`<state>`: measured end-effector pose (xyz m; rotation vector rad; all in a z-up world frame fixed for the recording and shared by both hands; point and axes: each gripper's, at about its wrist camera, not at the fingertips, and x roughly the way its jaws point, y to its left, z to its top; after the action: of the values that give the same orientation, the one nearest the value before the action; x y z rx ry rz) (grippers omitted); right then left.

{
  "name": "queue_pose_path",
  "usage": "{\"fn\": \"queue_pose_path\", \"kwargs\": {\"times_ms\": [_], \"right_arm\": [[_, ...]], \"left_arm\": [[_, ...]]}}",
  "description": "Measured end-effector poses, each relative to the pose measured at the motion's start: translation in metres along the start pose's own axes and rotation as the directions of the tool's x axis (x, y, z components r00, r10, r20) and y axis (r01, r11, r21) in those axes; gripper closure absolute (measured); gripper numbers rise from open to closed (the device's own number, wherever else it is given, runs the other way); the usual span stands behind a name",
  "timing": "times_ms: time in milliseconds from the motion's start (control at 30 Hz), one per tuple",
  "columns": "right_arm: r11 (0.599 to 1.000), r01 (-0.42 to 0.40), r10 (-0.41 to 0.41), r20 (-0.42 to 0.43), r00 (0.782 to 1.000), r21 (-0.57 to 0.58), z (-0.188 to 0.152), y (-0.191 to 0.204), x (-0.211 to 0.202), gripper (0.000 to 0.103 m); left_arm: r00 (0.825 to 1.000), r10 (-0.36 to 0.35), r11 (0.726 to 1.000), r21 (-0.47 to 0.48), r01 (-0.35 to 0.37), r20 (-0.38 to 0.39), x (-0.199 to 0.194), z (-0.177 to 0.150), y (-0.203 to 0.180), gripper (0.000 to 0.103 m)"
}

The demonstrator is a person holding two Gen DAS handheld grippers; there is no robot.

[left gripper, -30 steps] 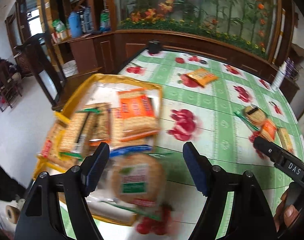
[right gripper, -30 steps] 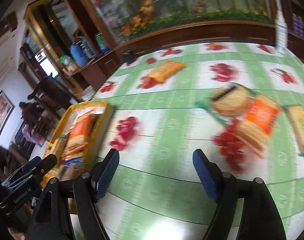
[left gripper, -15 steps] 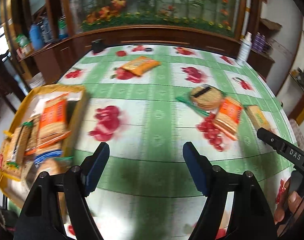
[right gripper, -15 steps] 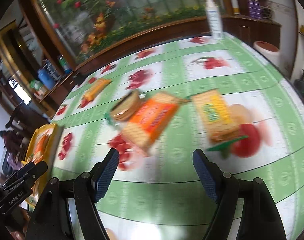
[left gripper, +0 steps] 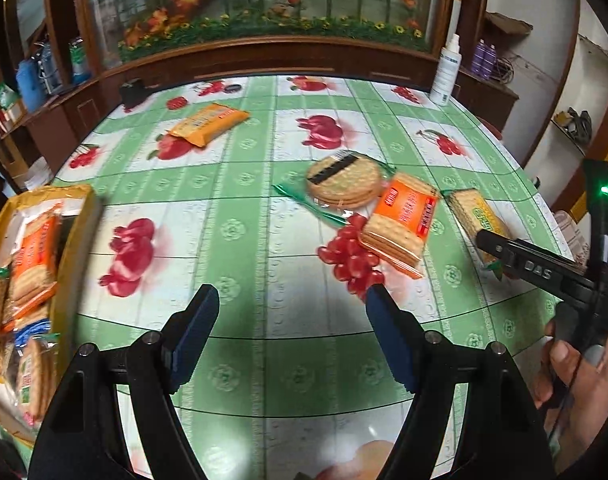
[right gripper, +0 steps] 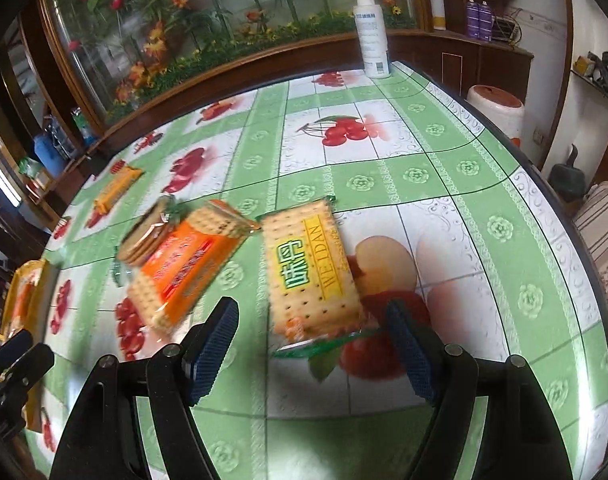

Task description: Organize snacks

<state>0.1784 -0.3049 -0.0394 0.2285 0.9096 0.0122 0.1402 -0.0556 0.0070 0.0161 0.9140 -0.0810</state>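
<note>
A yellow tray [left gripper: 73, 236] holding several cracker packs sits at the table's left edge. Loose on the table lie a round cracker pack [left gripper: 344, 180], an orange cracker pack [left gripper: 404, 220], a yellow-green cracker pack [right gripper: 310, 272] and a far orange pack [left gripper: 207, 122]. My left gripper [left gripper: 289, 320] is open and empty over bare tablecloth. My right gripper [right gripper: 312, 344] is open, its jaws on either side of the near end of the yellow-green pack, not closed on it. The orange pack [right gripper: 183, 268] lies just left of it.
A white spray bottle [right gripper: 370, 32] stands at the table's far right corner. A small black object [left gripper: 133, 92] sits at the far left corner. The table edge curves close on the right, with a stool [right gripper: 496, 108] beyond it.
My left gripper has swung right, away from the tray, out over the middle of the table. My right gripper has moved right and come close over the yellow-green pack.
</note>
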Motion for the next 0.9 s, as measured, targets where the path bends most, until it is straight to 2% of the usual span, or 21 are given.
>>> {"fn": "queue_pose_path", "kwargs": {"times_ms": [200, 333, 367, 400, 433, 567, 800, 900], "right_arm": [[0.999, 0.028, -0.028, -0.003, 1.000, -0.027, 0.003, 0.002, 0.010, 0.025], [0.994, 0.080, -0.080, -0.003, 0.997, -0.079, 0.005, 0.008, 0.016, 0.026], [0.990, 0.103, -0.103, -0.002, 0.995, -0.098, 0.005, 0.011, 0.017, 0.029], [0.989, 0.107, -0.108, 0.000, 0.994, -0.106, 0.004, 0.012, 0.016, 0.044], [0.989, 0.109, -0.109, 0.002, 0.994, -0.104, 0.004, 0.012, 0.014, 0.050], [0.998, 0.047, -0.047, 0.006, 0.999, -0.040, 0.000, 0.003, 0.000, 0.053], [0.998, -0.049, 0.047, 0.065, 0.997, 0.038, -0.014, -0.009, -0.038, 0.053], [0.998, -0.055, 0.052, 0.082, 0.995, 0.033, -0.016, -0.008, -0.049, 0.053]], "left_arm": [[0.999, -0.034, 0.999, 0.004, 0.034, -0.021, 0.010, 0.005, -0.010, 0.028], [0.998, -0.047, 0.999, 0.022, 0.047, -0.030, 0.017, 0.010, -0.019, 0.028], [0.998, -0.052, 0.998, 0.028, 0.053, -0.037, 0.020, 0.012, -0.023, 0.028], [0.998, -0.055, 0.998, 0.030, 0.056, -0.041, 0.022, 0.014, -0.025, 0.028], [0.997, -0.057, 0.998, 0.032, 0.059, -0.044, 0.024, 0.016, -0.027, 0.028], [0.996, -0.075, 0.996, 0.051, 0.078, -0.055, 0.031, 0.021, -0.039, 0.028], [0.989, -0.108, 0.991, 0.069, 0.115, -0.101, 0.049, 0.023, -0.059, 0.028], [0.989, -0.100, 0.991, 0.078, 0.109, -0.110, 0.057, 0.025, -0.065, 0.028]]}}
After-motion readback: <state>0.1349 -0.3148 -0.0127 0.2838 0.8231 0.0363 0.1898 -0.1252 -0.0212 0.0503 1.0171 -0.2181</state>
